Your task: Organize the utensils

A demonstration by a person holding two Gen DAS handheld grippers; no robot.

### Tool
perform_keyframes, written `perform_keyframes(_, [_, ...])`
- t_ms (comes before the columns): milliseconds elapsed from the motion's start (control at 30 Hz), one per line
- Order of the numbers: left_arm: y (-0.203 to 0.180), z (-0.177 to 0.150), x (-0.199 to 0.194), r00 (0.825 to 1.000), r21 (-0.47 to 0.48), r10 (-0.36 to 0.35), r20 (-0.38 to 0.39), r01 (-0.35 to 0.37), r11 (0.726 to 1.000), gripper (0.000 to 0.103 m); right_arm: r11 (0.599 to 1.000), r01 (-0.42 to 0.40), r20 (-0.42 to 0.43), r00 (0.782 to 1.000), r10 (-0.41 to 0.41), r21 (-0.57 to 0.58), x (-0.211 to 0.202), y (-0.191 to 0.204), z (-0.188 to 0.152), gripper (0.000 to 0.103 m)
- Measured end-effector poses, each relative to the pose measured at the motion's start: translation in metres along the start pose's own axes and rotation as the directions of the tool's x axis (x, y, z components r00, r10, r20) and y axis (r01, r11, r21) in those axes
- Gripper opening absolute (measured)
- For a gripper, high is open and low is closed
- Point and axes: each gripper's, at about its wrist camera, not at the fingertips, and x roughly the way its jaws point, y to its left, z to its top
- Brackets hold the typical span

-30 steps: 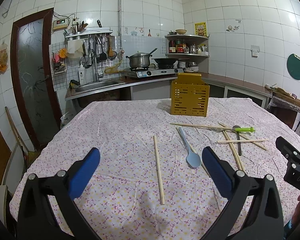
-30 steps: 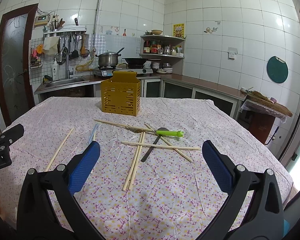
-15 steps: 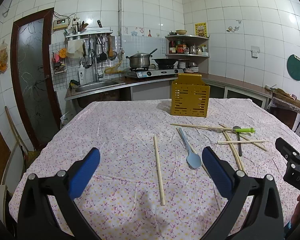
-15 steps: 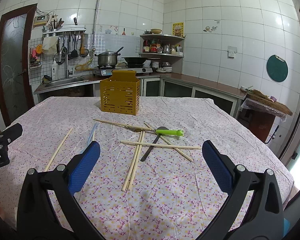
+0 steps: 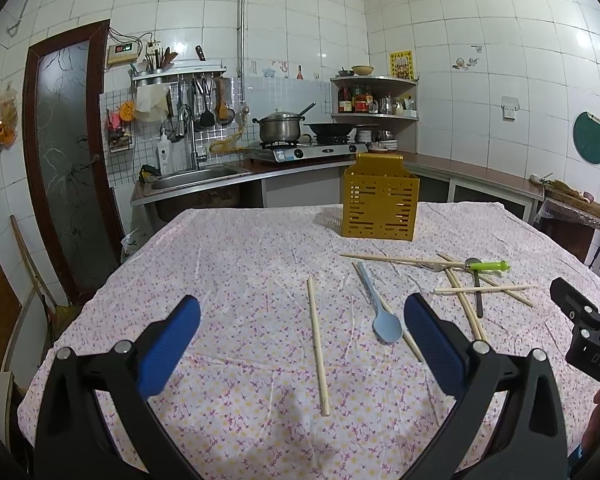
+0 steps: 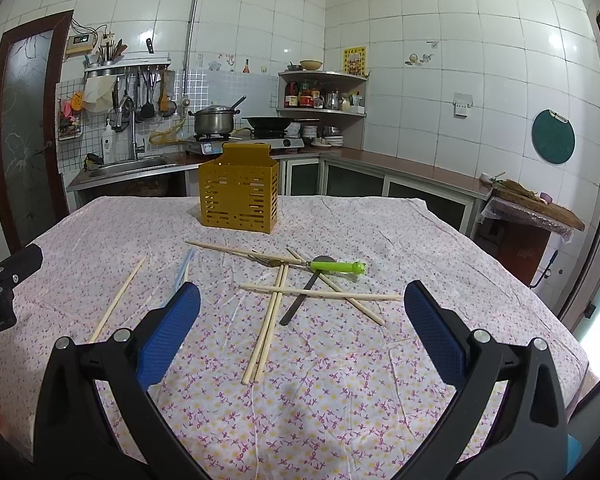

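Chopsticks [image 6: 270, 322], a blue spoon [image 5: 384, 312] and a green-handled fork [image 6: 320, 266] lie scattered on the floral-clothed worktop [image 6: 380, 400], well short of the yellow utensil basket [image 6: 238, 198]. The crossed pile risks scattering: lifting one chopstick could drag those lying over it. The left claw [image 5: 302, 344] and right claw [image 6: 302, 340] both hover spread wide, holding and touching nothing.
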Motion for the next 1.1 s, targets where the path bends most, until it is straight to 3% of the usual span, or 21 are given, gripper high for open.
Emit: perform_keyframes(1100, [0.0028,-0.0014,0.0053,1.0,-0.007,0.003,0.001,-0.003,1.0,0.1,1.0,0.0,0.004,1.0,0.0,0.012,-0.0009,-0.0008,0.0026,0.099])
